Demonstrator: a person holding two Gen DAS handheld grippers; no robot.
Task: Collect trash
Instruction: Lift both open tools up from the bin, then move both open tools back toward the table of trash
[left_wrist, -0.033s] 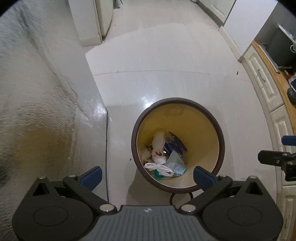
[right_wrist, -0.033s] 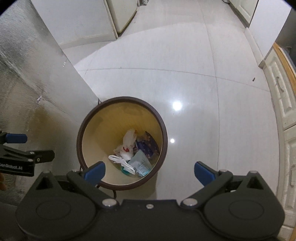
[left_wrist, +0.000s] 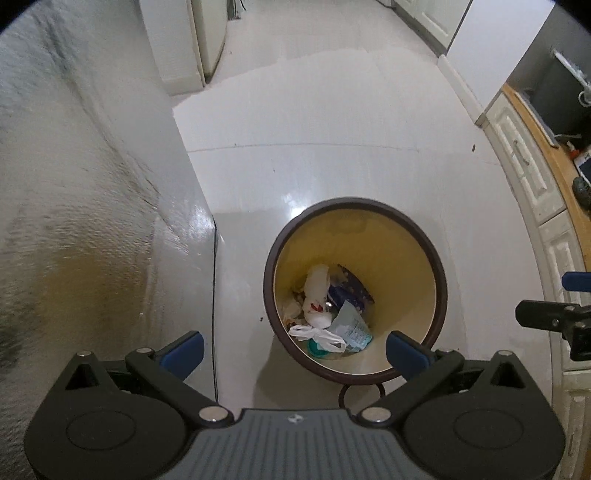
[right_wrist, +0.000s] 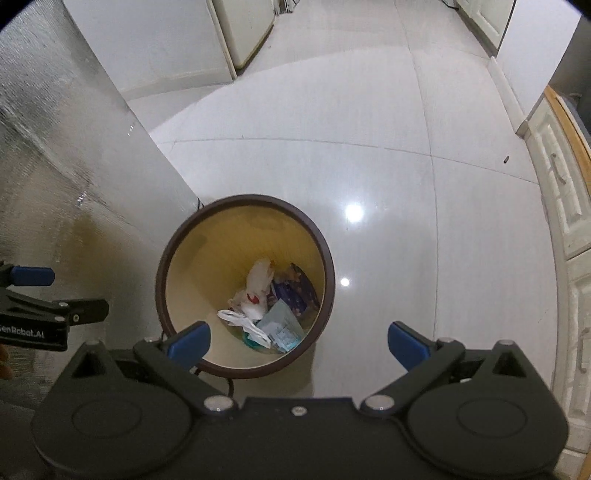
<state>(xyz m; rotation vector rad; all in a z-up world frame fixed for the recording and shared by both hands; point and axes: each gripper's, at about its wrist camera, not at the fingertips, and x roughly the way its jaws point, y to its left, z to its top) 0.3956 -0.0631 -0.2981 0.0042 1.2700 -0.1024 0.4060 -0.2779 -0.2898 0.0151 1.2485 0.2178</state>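
Observation:
A round trash bin (left_wrist: 439, 266) with a dark brown rim and yellow inside stands on the white floor; it also shows in the right wrist view (right_wrist: 177, 236). Trash (left_wrist: 325, 314) lies at its bottom: white plastic bags, a pale blue packet and a dark blue wrapper, also seen from the right wrist (right_wrist: 269, 306). My left gripper (left_wrist: 293, 350) is open and empty, held above the bin's near rim. My right gripper (right_wrist: 299, 341) is open and empty, above the bin's near right side. Each gripper shows at the edge of the other's view.
A shiny silver appliance side (left_wrist: 92, 221) stands close on the left, touching distance from the bin. Cream cabinets with drawers (left_wrist: 532, 177) and a wooden counter (left_wrist: 554, 162) run along the right. Open white tiled floor (right_wrist: 332, 129) stretches ahead. A dark cable (left_wrist: 214, 295) runs down beside the appliance.

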